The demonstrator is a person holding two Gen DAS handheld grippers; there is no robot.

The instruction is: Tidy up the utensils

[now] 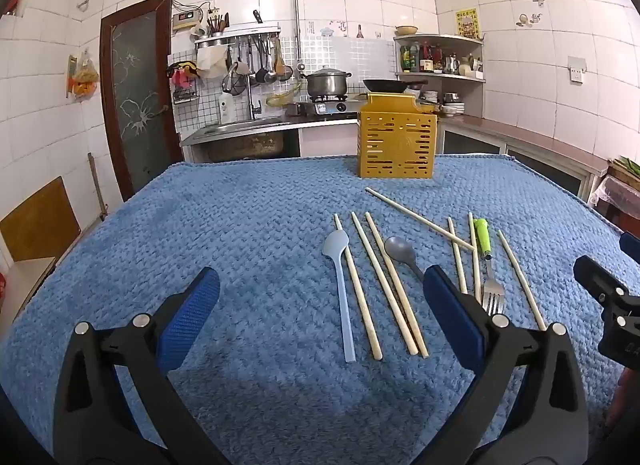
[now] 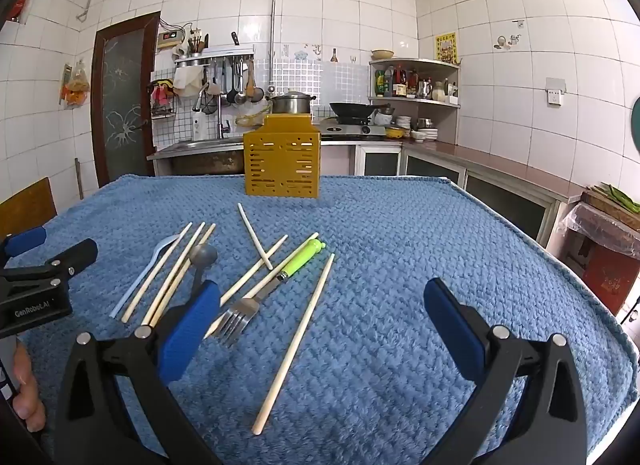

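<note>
A yellow slotted utensil holder [image 1: 395, 144] [image 2: 282, 166] stands upright at the far side of the blue towel. In front of it lie several wooden chopsticks [image 1: 362, 285] [image 2: 296, 341], a light blue spoon [image 1: 342, 285] [image 2: 138, 279], a grey spoon [image 1: 401, 252] [image 2: 203, 256] and a fork with a green handle [image 1: 486, 261] [image 2: 276, 285]. My left gripper [image 1: 320, 313] is open and empty above the spoons and chopsticks. My right gripper [image 2: 320, 325] is open and empty above the fork and a single chopstick.
The blue towel [image 1: 200, 225] [image 2: 440, 245] covers the whole table. The other gripper shows at the right edge of the left wrist view [image 1: 612, 305] and at the left edge of the right wrist view [image 2: 36, 285]. Kitchen counters, sink and stove stand behind.
</note>
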